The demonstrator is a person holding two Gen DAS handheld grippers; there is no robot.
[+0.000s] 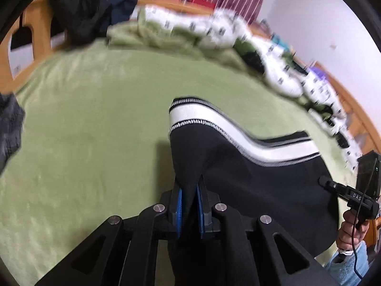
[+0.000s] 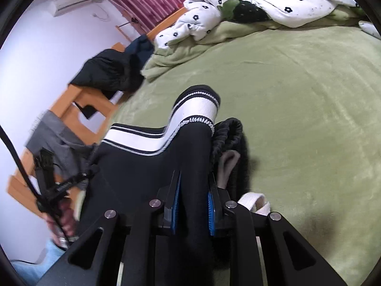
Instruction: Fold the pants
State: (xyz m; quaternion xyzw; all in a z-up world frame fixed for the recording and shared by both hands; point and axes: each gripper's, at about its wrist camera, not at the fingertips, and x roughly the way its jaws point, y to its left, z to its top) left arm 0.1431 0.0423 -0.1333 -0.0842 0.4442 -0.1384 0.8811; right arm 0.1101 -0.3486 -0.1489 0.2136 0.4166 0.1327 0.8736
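Both hand-held grippers, the left (image 1: 189, 205) and right (image 2: 193, 208), are clenching the pants (image 1: 250, 166) above the bed (image 1: 95, 119); keeping the fabric taut should help.

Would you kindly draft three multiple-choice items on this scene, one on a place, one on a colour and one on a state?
1. Where does the flowered white quilt lie?
A. bunched along the far edge of the bed
B. on the floor
C. over the pants

2. What colour is the wide stripe on the black pants?
A. red
B. white
C. yellow

3. How is the left gripper?
A. open above the bed
B. shut on nothing
C. shut on the pants

Key: 1 A, the quilt is heaped by the wooden bed frame; 2 B, a white band runs along the pants; 3 C, black cloth is pinched between the blue pads of the left gripper.
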